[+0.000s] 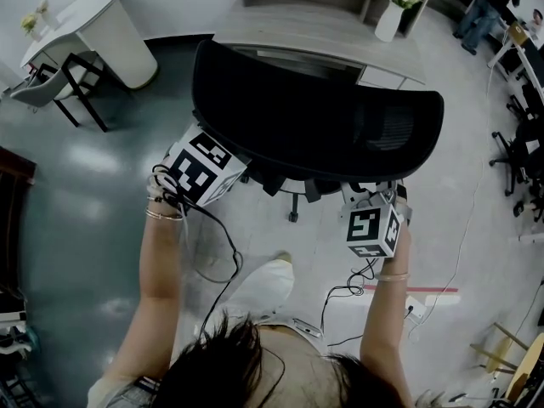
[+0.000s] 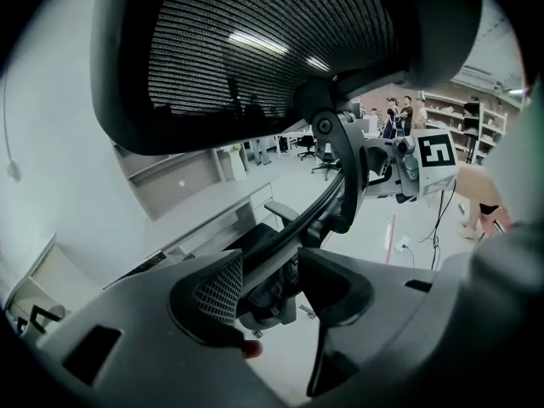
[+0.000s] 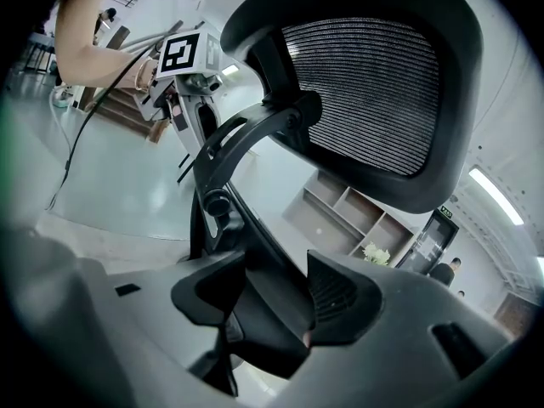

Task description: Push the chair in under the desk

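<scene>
The black mesh-backed chair [image 1: 314,117] stands in front of the grey desk [image 1: 323,24], its seat partly under the desk edge. My left gripper [image 1: 223,155] is at the lower left edge of the backrest. In the left gripper view my left gripper [image 2: 268,279] is shut on the curved support bar of the backrest [image 2: 263,49]. My right gripper [image 1: 374,192] is at the lower right edge. In the right gripper view my right gripper [image 3: 276,300] is closed on a black part of the chair frame below the mesh [image 3: 374,92].
A white vase of flowers [image 1: 391,15] stands on the desk's right end. A white round table [image 1: 102,24] with a stool is at the back left. Cables and a power strip [image 1: 414,308] lie on the floor by my feet. Office chairs [image 1: 518,160] stand at the right.
</scene>
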`<state>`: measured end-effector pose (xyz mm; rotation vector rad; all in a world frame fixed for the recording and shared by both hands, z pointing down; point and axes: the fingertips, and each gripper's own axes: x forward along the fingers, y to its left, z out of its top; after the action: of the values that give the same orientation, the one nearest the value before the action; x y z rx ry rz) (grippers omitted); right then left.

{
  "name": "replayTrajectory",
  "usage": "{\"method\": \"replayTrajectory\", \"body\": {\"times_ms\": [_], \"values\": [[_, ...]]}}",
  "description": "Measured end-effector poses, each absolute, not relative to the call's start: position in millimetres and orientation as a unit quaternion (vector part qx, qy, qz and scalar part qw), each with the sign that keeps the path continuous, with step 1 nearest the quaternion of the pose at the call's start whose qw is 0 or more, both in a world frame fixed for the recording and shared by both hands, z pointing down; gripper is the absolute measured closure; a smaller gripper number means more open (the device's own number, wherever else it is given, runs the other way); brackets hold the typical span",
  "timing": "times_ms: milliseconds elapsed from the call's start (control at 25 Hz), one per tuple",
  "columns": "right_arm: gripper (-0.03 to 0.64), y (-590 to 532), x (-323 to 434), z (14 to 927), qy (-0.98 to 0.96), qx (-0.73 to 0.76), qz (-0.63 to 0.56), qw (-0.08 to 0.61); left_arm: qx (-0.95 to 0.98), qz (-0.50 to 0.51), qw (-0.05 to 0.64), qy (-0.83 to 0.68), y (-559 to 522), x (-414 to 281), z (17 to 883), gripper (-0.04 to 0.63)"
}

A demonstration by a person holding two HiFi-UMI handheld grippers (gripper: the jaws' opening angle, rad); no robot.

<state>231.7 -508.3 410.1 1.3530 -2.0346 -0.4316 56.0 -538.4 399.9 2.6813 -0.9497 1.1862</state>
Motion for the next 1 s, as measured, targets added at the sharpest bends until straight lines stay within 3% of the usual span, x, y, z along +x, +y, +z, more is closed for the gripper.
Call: {"method": "replayTrajectory", "body": {"times_ms": [1000], "values": [[0.385, -543, 236, 412, -0.776, 0.517, -0.171, 0.318, 0.874, 0.363, 0.031, -0.322, -577, 59, 400, 0.407]]}}
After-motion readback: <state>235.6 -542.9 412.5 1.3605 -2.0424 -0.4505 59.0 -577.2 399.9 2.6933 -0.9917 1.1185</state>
